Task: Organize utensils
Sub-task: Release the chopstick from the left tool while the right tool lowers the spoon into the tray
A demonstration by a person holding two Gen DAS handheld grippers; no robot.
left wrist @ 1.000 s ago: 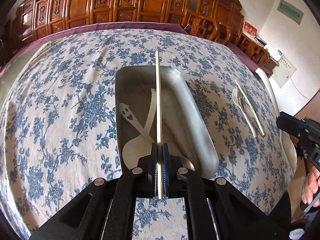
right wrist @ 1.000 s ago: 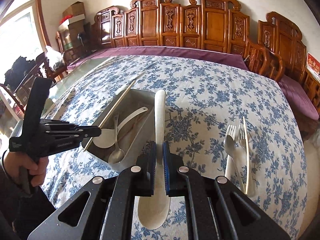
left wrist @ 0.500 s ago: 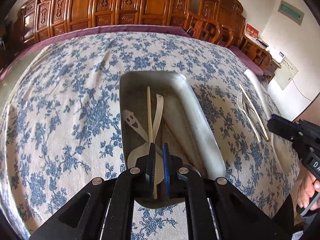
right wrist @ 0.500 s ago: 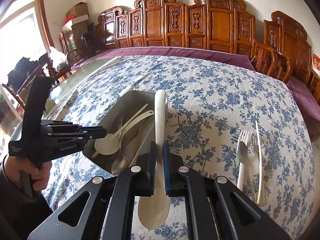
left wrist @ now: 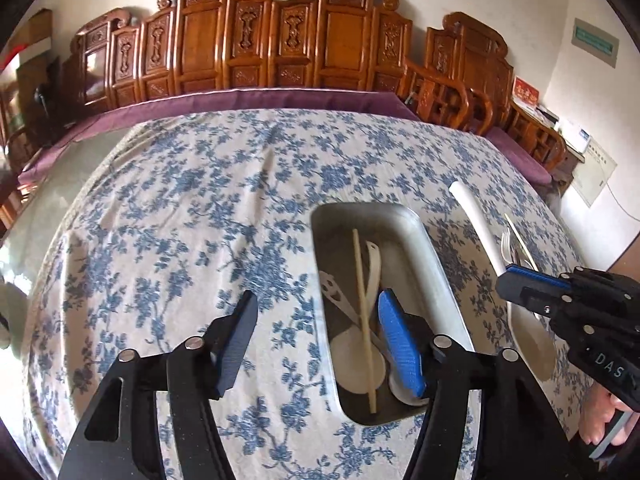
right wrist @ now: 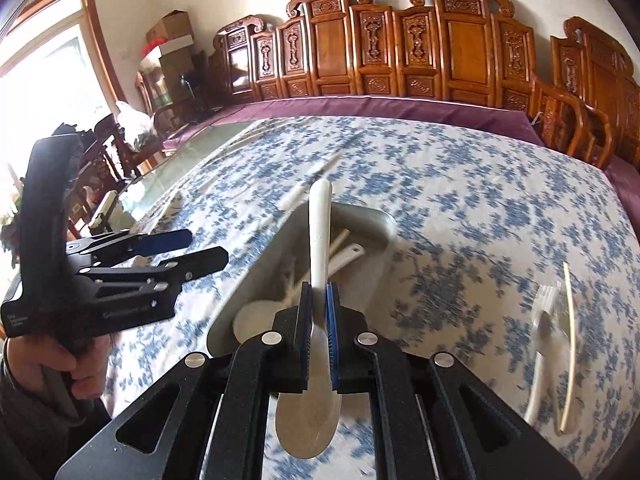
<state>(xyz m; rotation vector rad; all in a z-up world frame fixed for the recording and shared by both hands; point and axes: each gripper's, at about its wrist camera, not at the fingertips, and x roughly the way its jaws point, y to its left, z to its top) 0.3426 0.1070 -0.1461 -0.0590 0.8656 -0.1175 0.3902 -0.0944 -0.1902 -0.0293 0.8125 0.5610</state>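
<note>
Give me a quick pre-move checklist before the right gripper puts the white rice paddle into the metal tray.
1. Grip on the white rice paddle: ok, the right gripper is shut on it near the blade, handle pointing away.
2. Left gripper empty: ok, its jaws are opening with nothing between them.
3. Chopstick released: ok, it lies in the metal tray across the white spoon.
4. Left gripper clear of the tray: not ok, one finger hangs over the tray's near end.
5. Room in the tray: cannot tell, the utensils inside overlap.
6. Left on the tablecloth: forks and one chopstick.
</note>
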